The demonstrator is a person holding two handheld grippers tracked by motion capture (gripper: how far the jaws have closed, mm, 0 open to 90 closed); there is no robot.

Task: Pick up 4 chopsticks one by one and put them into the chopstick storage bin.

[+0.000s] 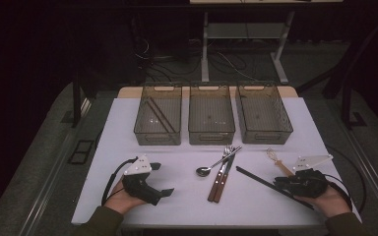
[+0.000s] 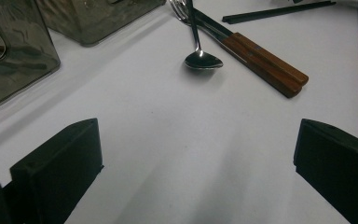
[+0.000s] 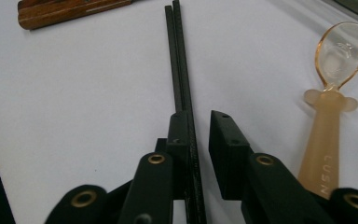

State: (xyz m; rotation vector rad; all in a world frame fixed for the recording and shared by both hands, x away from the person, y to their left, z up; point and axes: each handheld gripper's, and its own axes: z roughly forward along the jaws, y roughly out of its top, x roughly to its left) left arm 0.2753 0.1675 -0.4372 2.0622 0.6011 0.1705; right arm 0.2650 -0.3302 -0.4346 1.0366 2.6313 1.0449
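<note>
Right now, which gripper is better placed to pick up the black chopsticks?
Right. The right gripper already has the black chopsticks between its nearly closed jaws. The left gripper is wide open over bare table, facing the metal spoon.

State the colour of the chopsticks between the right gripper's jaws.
Black chopsticks, clearest in the right gripper view.
</note>
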